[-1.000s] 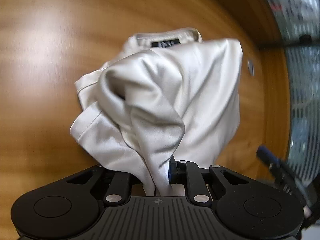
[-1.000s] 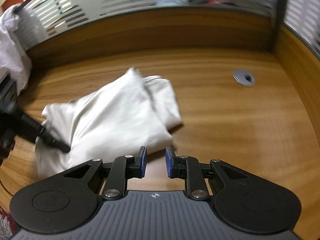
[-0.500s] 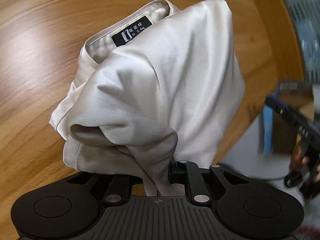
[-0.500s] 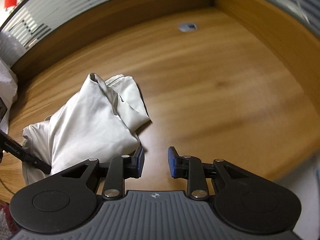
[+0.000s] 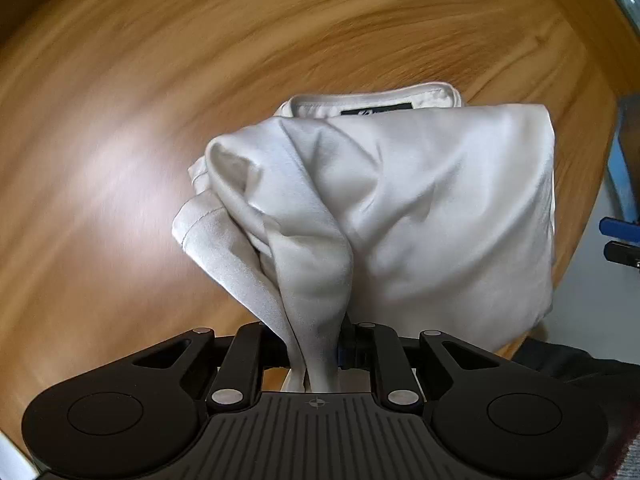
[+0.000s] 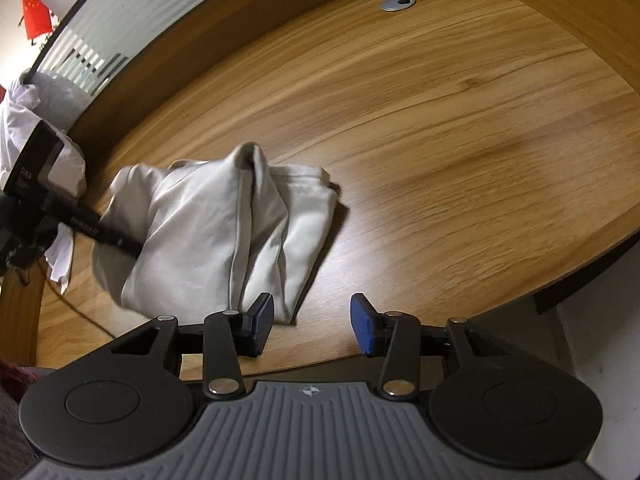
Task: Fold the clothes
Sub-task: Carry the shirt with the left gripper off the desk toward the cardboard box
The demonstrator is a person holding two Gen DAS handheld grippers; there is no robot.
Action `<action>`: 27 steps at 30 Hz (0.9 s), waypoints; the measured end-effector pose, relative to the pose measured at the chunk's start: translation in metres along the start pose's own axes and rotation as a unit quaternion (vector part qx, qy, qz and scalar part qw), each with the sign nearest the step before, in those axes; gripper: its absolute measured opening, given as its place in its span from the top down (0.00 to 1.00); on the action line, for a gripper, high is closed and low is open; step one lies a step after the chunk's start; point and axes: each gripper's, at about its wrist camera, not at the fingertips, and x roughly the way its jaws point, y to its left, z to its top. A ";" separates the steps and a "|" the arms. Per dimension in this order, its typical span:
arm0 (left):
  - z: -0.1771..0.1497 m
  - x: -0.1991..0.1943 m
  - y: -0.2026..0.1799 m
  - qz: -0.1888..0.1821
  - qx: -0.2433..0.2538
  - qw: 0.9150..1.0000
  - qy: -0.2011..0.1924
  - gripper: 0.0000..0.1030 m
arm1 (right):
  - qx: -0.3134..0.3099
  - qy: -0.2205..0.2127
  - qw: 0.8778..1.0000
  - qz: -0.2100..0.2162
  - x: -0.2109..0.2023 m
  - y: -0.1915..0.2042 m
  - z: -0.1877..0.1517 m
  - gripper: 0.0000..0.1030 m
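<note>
A curved wooden desk (image 6: 460, 128) with a raised wooden back panel fills both views; a round metal cable grommet (image 6: 397, 2) sits near its far edge, and striped frosted glass (image 6: 92, 46) runs behind it. The cream satin garment (image 5: 400, 208) lies bunched near the desk's front edge, its black neck label (image 5: 376, 111) too blurred to read. The left gripper (image 5: 316, 354) is clamped on a gathered fold, the pads hidden by cloth. The right gripper (image 6: 312, 326) has just been widening its jaws, nothing between them, beside the garment's corner. White fabric (image 6: 24, 120) at the far left is cut off and unclear.
</note>
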 end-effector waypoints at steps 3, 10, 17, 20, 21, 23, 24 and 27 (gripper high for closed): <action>0.009 0.003 -0.023 0.010 0.054 0.998 0.004 0.82 | 0.018 -0.024 1.000 -0.004 -0.004 0.000 -0.013 0.51; 0.049 0.002 -0.053 0.012 0.159 0.987 0.003 0.82 | 0.156 -0.088 0.984 -0.014 -0.013 -0.014 -0.070 0.29; 0.076 0.004 -0.092 -0.010 0.231 0.973 0.011 0.82 | 0.274 -0.120 0.954 0.034 -0.004 -0.034 -0.123 0.09; 0.081 0.005 -0.103 -0.019 0.257 0.966 0.020 0.82 | 0.301 -0.151 0.940 0.053 0.003 -0.039 -0.140 0.05; 0.083 0.005 -0.105 -0.021 0.265 0.964 0.022 0.82 | 0.302 -0.163 0.938 0.057 0.003 -0.043 -0.143 0.04; 0.086 0.005 -0.112 -0.025 0.280 0.959 0.026 0.82 | 0.303 -0.181 0.934 0.061 0.005 -0.048 -0.150 0.03; 0.087 0.005 -0.117 -0.026 0.287 0.957 0.027 0.82 | 0.303 -0.186 0.933 0.063 0.007 -0.051 -0.151 0.03; 0.093 0.004 -0.127 -0.030 0.306 0.951 0.029 0.82 | 0.307 -0.189 0.931 0.061 0.014 -0.057 -0.157 0.03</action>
